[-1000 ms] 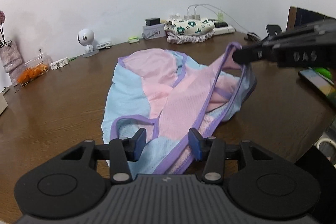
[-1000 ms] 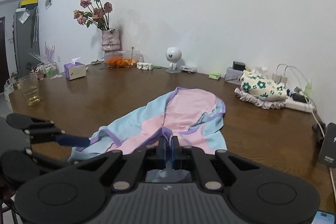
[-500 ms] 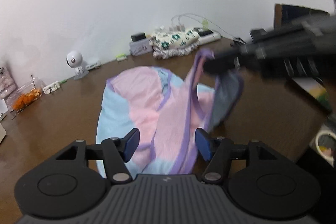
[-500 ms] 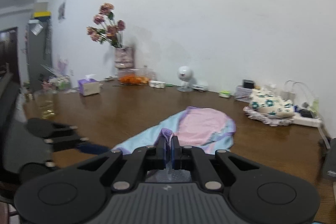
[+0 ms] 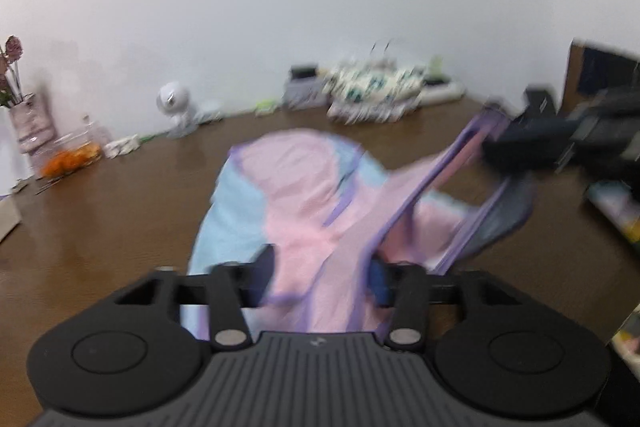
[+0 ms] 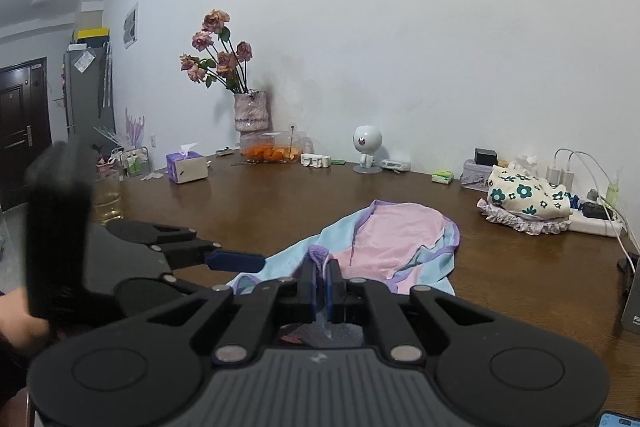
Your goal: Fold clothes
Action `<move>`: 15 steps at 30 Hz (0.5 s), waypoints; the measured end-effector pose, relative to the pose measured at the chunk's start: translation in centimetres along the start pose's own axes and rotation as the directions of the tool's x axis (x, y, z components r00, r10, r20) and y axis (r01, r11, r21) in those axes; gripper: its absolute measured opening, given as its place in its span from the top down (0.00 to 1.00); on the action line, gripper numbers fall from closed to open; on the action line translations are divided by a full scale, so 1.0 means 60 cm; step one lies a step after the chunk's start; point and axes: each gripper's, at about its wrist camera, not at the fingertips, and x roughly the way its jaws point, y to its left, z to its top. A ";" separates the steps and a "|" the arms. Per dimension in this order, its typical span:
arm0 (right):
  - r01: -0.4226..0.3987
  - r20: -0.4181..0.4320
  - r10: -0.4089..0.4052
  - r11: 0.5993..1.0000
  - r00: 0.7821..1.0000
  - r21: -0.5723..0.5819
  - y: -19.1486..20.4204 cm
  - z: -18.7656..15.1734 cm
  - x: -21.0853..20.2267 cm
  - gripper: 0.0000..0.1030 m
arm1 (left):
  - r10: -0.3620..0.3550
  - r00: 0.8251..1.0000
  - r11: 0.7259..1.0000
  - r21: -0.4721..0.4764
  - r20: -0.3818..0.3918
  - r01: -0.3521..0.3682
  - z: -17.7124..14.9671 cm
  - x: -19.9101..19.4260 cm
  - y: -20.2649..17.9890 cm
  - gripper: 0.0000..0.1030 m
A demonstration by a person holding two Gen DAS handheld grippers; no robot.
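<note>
Jaws of the left gripper [image 5: 320, 277] sit low in the centre of the left wrist view, blurred and closing, with pink fabric of the garment [image 5: 296, 195] lying between them; whether the pads already press on it cannot be told. At the right edge of that view the right gripper [image 6: 320, 277] shows as a dark shape with its jaws clamped tight on a purple-trimmed edge of the garment, lifted clear of the counter [image 5: 120, 211]. The garment, a pink and pale blue piece with purple binding, lies mostly spread on the brown counter in mid-frame, one edge raised. Folding looks barely begun: no neat fold shows yet, and the cloth is loose and rumpled, so nearly all the work appears to remain. In the right wrist view, from left to right along the far counter edge: a glass [image 6: 107, 199] holding yellowish liquid, a tissue box [image 6: 187, 167] with a tissue poking out, a vase [image 6: 251, 111] of pink roses, and a clear plastic tub [image 6: 272, 147] of orange pieces. At far right rests a flower-print cloth bundle [image 6: 528, 197].
</note>
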 end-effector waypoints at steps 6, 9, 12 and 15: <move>0.064 -0.013 -0.064 0.998 0.998 0.003 -0.015 -0.013 -0.011 0.96 | 0.122 0.991 0.991 0.056 -0.050 -0.119 -0.044 -0.019 0.020 0.83; 0.046 -0.028 -0.046 0.999 0.999 0.005 -0.015 -0.022 -0.008 0.96 | 0.145 0.988 0.988 0.063 -0.051 -0.142 -0.052 -0.021 0.026 0.95; 0.042 -0.047 -0.043 0.999 0.998 -0.017 -0.006 -0.031 -0.003 0.96 | 0.150 0.988 0.987 0.062 -0.030 -0.148 -0.052 -0.023 0.027 0.97; 0.077 -0.074 -0.080 0.996 0.994 -0.041 -0.002 -0.044 0.004 0.96 | 0.142 0.990 0.989 0.030 0.003 -0.142 -0.043 -0.031 0.028 0.98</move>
